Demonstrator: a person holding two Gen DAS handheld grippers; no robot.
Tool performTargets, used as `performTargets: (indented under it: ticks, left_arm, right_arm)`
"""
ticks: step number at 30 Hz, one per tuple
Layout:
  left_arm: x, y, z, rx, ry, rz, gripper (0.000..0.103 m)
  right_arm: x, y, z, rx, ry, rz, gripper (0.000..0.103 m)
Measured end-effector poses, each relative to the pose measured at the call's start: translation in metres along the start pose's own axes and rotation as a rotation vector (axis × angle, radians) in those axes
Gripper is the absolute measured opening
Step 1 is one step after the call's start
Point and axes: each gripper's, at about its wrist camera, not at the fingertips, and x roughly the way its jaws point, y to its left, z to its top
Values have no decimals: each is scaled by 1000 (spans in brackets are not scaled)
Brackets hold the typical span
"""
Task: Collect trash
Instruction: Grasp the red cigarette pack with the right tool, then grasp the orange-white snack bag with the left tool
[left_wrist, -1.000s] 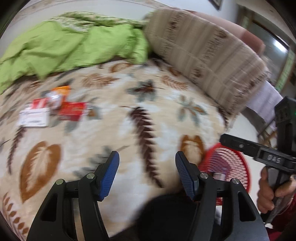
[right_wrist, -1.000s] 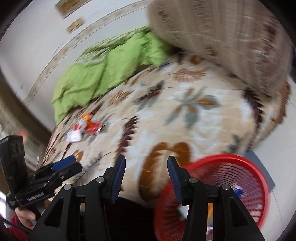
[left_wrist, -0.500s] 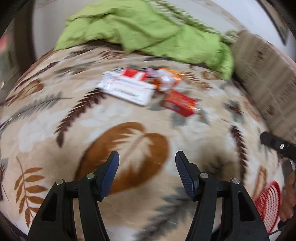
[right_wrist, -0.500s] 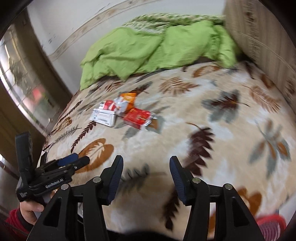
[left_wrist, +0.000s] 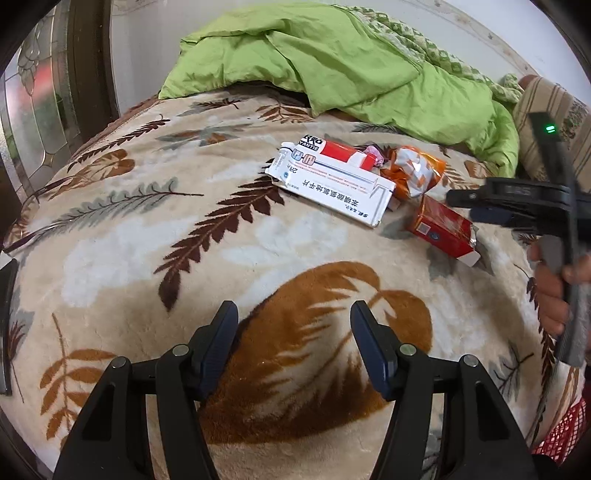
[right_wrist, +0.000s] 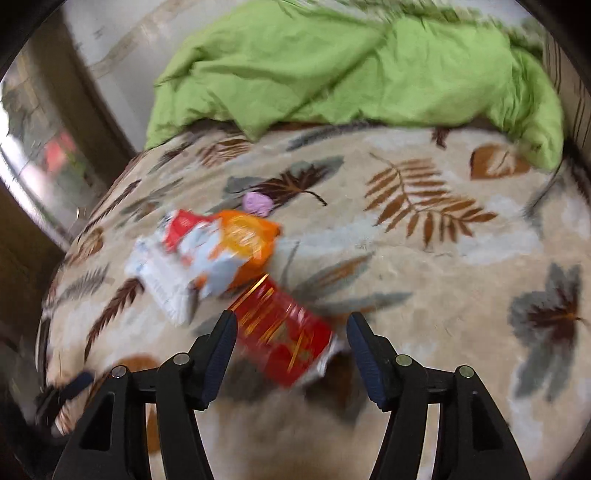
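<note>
A leaf-print blanket (left_wrist: 155, 236) covered the bed, a green quilt (left_wrist: 332, 66) heaped at its far end. A red basket (left_wrist: 561, 432) showed only as a corner, contents hidden. The trash lay mid-blanket: white box (left_wrist: 332, 192), orange wrapper (left_wrist: 413, 173), red pack (right_wrist: 284, 332). The left gripper (left_wrist: 291, 347) stood spread, empty, short of the pile. The right gripper (right_wrist: 290, 347) was opening, the pack between its jaws, untouched.
</note>
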Motion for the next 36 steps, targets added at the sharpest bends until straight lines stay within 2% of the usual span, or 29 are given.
performTargets:
  ticks: [3,5,10,12,14,19,21,24,27,32,36]
  left_arm:
    - [4,2,1,-13,11,-6,62]
    - [4,6,2,-31,9,-9,62]
    - [5,12,4,-63,1,-6,62]
    - [5,12,4,-62,0,-4,62]
    - [5,12,4,-62,1,-6,62]
    - [7,13,6,-64,16,-12,62]
    - [7,12,7,-61,20,-24,62]
    - [7,7,9,-54,26,-45,62]
    - [12,5,17,-74,52,-97,65]
    - [17,1,40,-125,75,-164,67]
    - [14,-23,64,-56,33,-203,74]
  right_arm:
    - [17,-10,5,37,32,16,65]
    - [21,-8,1,44,60,76,65]
    - [17,28,-16,-112,108,129,65]
    - [19,42,-22,-187,117,95,65]
    - [24,54,-24,-244,107,18,65]
    - [37,69,-27,-295,96,-57,65]
    - [35,73,-32,-308,79,-106,56]
    - [26,70,-39,-259,76,-114,56]
    - [8,62,-51,-167,64,-81,55]
    - [-36,53,-77,-35,-1,-53,56]
    - [-73,40,-93,73,-65,-43,56]
